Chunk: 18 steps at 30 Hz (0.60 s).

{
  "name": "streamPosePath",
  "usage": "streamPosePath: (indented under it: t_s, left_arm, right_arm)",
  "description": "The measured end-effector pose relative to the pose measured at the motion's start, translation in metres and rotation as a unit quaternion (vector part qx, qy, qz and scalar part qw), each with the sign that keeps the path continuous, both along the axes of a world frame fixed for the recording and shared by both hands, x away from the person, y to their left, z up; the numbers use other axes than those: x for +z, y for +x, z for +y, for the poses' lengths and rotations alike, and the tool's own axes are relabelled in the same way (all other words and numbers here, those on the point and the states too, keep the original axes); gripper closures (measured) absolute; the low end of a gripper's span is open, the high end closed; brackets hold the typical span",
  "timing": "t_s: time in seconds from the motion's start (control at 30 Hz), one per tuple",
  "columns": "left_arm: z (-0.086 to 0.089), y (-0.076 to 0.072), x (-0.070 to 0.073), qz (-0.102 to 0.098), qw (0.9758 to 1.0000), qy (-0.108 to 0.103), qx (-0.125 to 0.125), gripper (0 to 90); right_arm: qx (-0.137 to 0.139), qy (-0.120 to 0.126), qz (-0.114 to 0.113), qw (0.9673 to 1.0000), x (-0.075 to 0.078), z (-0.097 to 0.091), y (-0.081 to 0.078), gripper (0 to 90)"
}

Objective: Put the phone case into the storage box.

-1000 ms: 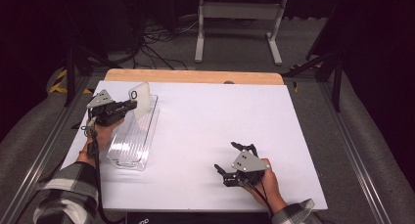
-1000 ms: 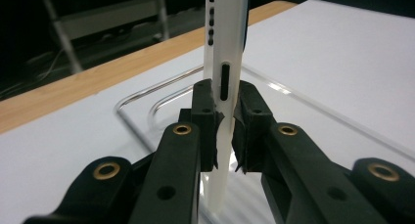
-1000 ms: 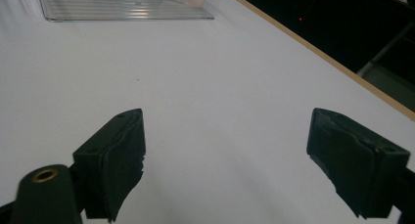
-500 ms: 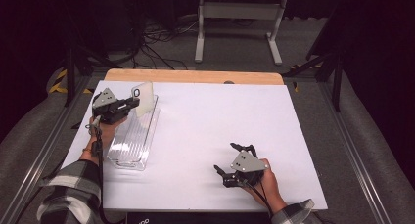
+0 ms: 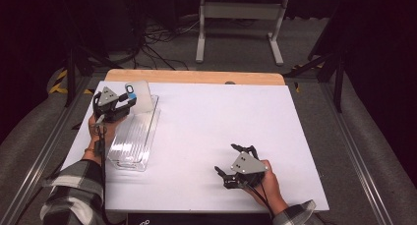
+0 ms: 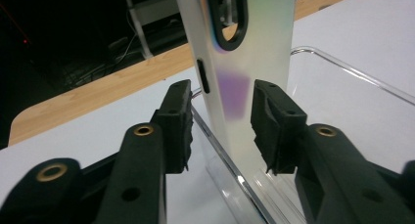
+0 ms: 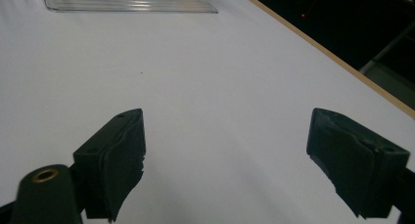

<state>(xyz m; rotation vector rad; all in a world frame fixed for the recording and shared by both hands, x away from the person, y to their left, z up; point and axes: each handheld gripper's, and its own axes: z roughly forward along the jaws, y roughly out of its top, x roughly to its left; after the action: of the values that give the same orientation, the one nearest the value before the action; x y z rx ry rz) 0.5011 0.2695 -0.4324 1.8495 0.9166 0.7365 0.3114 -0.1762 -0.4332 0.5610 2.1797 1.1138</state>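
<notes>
The left gripper [image 6: 220,128], jaws just opening, flanks a flat glossy phone [image 6: 244,62] without touching. It stands in a clear ribbed tray [image 5: 135,136]. The right gripper [image 7: 225,160] gapes empty over the smooth white desk [image 5: 221,122].

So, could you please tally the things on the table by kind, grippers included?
Phones: 1, the phone standing upright in the tray, between the left gripper's open jaws.
Clear trays: 1, the tray.
Grippers: 2, the left gripper and the right gripper.
Total: 4

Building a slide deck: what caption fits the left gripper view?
Left gripper, jaws just opened, straddles an upright silvery phone standing in a clear plastic tray.
</notes>
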Motion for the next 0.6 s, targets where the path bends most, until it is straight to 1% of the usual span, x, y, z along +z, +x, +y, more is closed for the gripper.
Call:
streamPosePath:
  t_s: [0.03, 0.13, 0.3, 0.37, 0.47, 0.5, 0.6]
  left_arm:
    - [0.0009, -0.0002, -0.0002, 0.003, 1.0, -0.006, -0.001, 58.5]
    - [0.0016, -0.0007, -0.0001, 0.006, 1.0, -0.006, -0.001, 56.2]
    - [0.0043, -0.0023, 0.0, 0.014, 0.9998, -0.015, -0.002, 53.2]
    - [0.0056, -0.0034, 0.0004, 0.017, 0.9997, -0.019, -0.006, 50.8]
    - [0.0085, -0.005, 0.0012, 0.018, 0.9994, -0.028, -0.004, 48.1]
    - [0.0095, -0.0058, 0.0018, 0.02, 0.9993, -0.032, -0.008, 47.3]
    - [0.0101, -0.008, 0.003, 0.019, 0.9992, -0.034, -0.012, 45.6]
  right_arm:
    - [0.0, 0.0, -0.001, 1.0, 0.0001, 0.0, -0.0002, 15.0]
    - [0.0, -0.001, -0.002, 1.0, 0.0005, -0.0001, -0.0004, 15.2]
    - [0.0, 0.0, -0.003, 1.0, 0.0015, -0.0005, -0.001, 15.3]
    - [0.0, 0.002, -0.006, 1.0, 0.0024, -0.0013, -0.0013, 15.3]
    - [-0.001, 0.003, -0.006, 1.0, 0.0029, -0.0016, -0.0013, 15.2]
    - [-0.002, 0.003, -0.006, 1.0, 0.003, -0.0015, -0.0016, 15.2]
    - [-0.002, 0.003, -0.008, 1.0, 0.0033, -0.0015, -0.0019, 15.2]
